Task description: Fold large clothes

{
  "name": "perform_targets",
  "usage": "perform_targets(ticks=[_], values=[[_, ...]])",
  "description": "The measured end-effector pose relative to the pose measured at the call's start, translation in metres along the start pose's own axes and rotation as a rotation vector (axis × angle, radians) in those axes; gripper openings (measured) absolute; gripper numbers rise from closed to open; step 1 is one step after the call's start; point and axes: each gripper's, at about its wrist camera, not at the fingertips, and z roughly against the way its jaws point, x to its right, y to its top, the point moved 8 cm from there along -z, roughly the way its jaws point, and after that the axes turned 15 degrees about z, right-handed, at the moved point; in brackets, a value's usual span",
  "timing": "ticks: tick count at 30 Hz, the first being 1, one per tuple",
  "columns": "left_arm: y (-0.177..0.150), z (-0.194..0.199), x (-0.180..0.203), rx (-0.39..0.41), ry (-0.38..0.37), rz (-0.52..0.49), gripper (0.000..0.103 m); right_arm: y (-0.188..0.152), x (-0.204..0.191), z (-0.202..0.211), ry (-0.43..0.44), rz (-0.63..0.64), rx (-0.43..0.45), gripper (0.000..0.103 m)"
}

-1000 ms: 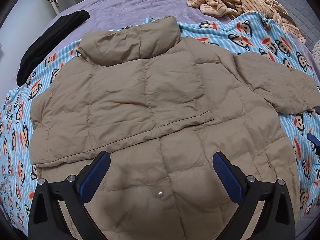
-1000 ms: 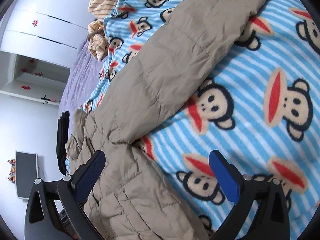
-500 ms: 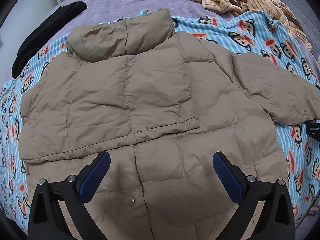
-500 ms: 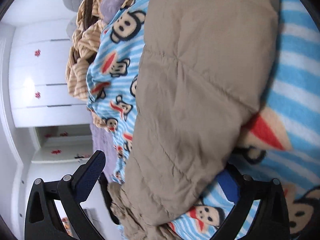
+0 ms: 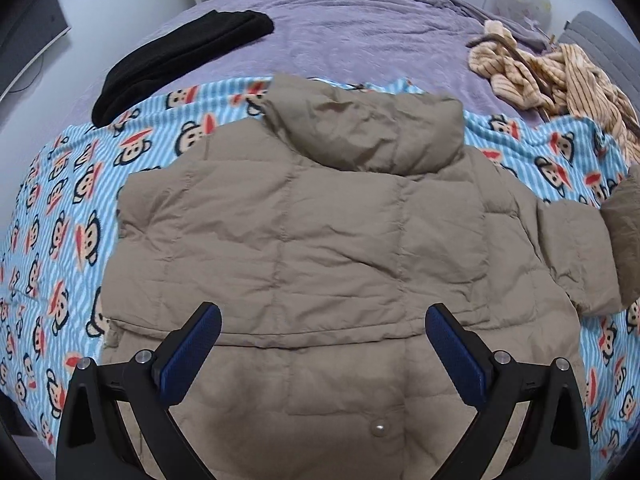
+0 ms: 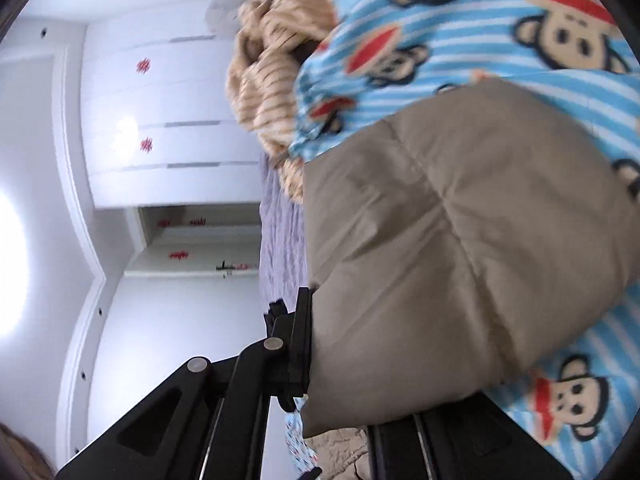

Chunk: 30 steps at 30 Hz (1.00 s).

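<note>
Now right hand-held gripper (image 6: 310, 360) pinches jacket sleeve (image 6: 460, 248).

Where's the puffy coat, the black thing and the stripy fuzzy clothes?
Coat (image 5: 320, 240), left wrist view, middle of its back.
Black cloth (image 5: 180, 60), left wrist view, its middle.
Stripy clothes (image 5: 560, 76), left wrist view, middle of the pile.

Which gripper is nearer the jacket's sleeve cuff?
Right. The right gripper is shut on the sleeve cuff; the left gripper hovers open over the jacket's hem.
</note>
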Motion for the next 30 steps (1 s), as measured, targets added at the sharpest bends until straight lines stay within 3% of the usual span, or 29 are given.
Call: perform_targets(ticks=[4, 8, 10, 14, 18, 22, 23, 24, 25, 26, 27, 30], values=[[0.011, -0.002, -0.032, 0.031, 0.024, 0.032, 0.102, -0.048, -0.087, -0.073, 0.026, 0.260, -0.171, 0.006], [0.016, -0.009, -0.058, 0.017, 0.021, 0.079, 0.102, -0.140, -0.141, -0.158, -0.041, 0.535, -0.390, 0.006], [0.019, -0.010, -0.069, 0.030, 0.010, 0.106, 0.102, -0.187, -0.140, -0.195, -0.083, 0.579, -0.484, 0.006], [0.023, -0.019, -0.086, 0.037, 0.015, 0.113, 0.102, -0.260, -0.099, -0.245, -0.223, 0.586, -0.628, 0.006], [0.024, -0.029, -0.093, 0.032, 0.007, 0.092, 0.102, -0.284, -0.062, -0.249, -0.287, 0.538, -0.666, 0.006], [0.023, -0.036, -0.089, 0.014, -0.014, 0.081, 0.102, -0.283, -0.058, -0.243, -0.335, 0.510, -0.672, 0.008], [0.024, -0.037, -0.088, 0.011, -0.025, 0.082, 0.102, -0.281, -0.064, -0.240, -0.346, 0.520, -0.672, 0.011], [0.025, -0.037, -0.087, 0.011, -0.037, 0.084, 0.102, -0.280, -0.073, -0.241, -0.338, 0.529, -0.669, 0.032], [0.027, -0.037, -0.086, 0.009, -0.049, 0.087, 0.102, -0.277, -0.087, -0.232, -0.312, 0.540, -0.659, 0.074], [0.028, -0.037, -0.086, 0.004, -0.063, 0.092, 0.102, -0.275, -0.098, -0.225, -0.289, 0.552, -0.641, 0.091], [0.031, -0.038, -0.086, -0.003, -0.078, 0.101, 0.102, -0.268, -0.106, -0.214, -0.284, 0.564, -0.622, 0.096], [0.038, -0.039, -0.091, -0.017, -0.111, 0.132, 0.102, -0.248, -0.103, -0.186, -0.355, 0.551, -0.546, 0.096]])
